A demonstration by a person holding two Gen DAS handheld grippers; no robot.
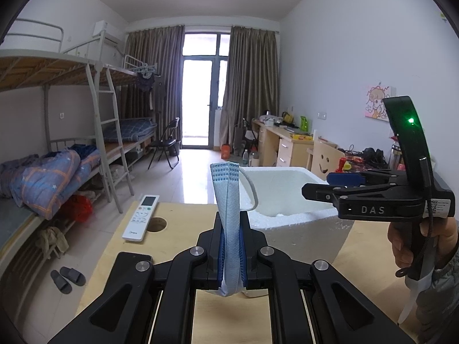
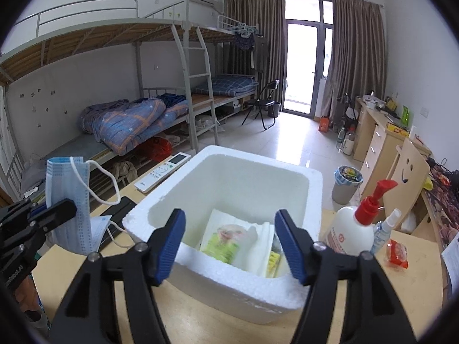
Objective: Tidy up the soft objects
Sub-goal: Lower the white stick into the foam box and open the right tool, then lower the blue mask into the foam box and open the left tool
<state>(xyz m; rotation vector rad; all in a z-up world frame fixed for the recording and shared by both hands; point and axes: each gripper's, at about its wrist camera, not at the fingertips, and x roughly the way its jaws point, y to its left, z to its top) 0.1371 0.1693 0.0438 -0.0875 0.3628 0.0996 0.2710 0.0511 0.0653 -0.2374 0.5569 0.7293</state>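
The left gripper (image 1: 231, 246) is clamped on a blue face mask (image 1: 229, 215), held upright with its long axis vertical, above the table (image 1: 178, 215) and just left of the white foam box (image 2: 223, 172); the box lies to the mask's right, so the left hand is the nearer one for dropping it in. The right gripper (image 2: 229, 243) hangs over the box's near rim, jaws wide apart and empty. The mask looks folded in half, pleated and limp, with a white ear loop (image 2: 100, 180) dangling free; packets (image 2: 226, 240) already lie inside the box
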